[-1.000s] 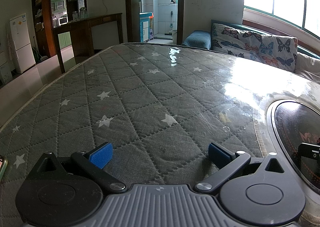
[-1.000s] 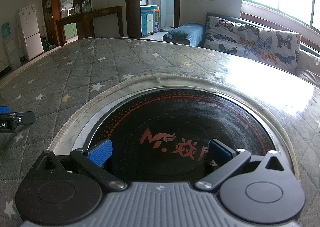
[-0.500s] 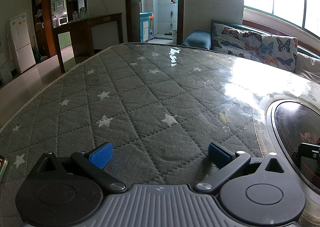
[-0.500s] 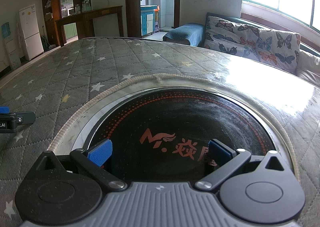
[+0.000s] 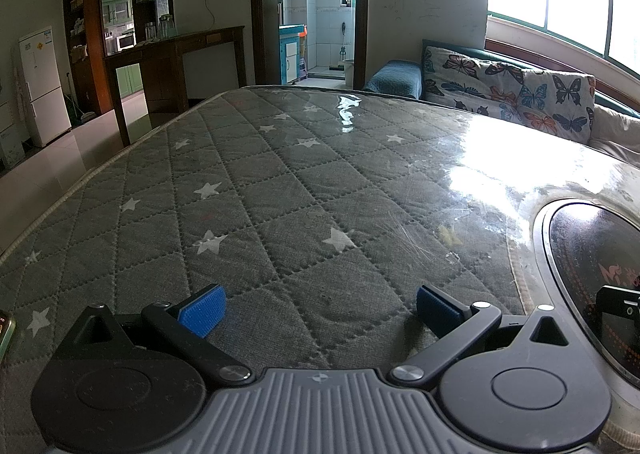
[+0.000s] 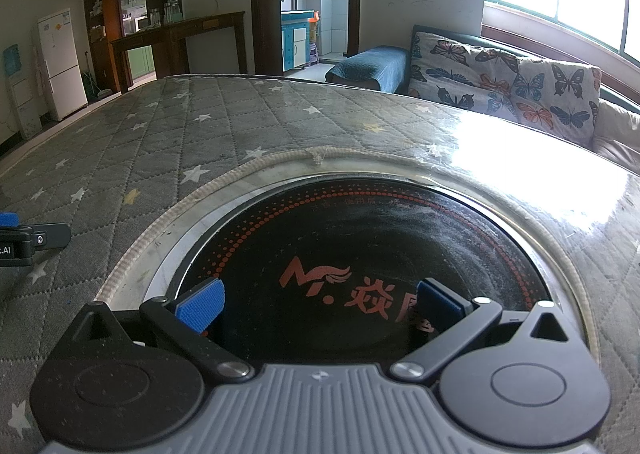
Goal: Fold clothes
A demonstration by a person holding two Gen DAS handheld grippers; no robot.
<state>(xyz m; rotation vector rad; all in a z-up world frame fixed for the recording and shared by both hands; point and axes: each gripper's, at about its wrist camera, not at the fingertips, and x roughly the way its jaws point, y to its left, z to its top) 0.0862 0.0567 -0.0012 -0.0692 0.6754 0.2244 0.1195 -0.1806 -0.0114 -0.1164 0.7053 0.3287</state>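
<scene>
No clothes show in either view. My left gripper (image 5: 318, 312) is open and empty, low over a grey quilted table cover with white stars (image 5: 280, 189). My right gripper (image 6: 320, 304) is open and empty, low over a round black induction hob (image 6: 360, 246) set into the table. The left gripper's tip shows at the left edge of the right wrist view (image 6: 32, 240). The right gripper's tip shows at the right edge of the left wrist view (image 5: 618, 304).
The hob (image 5: 592, 254) lies right of the left gripper. A sofa with a butterfly-print cover (image 6: 504, 81) runs along the far right under the windows. A dark wooden counter (image 5: 176, 65), a white fridge (image 5: 42, 85) and a doorway stand beyond the table's far edge.
</scene>
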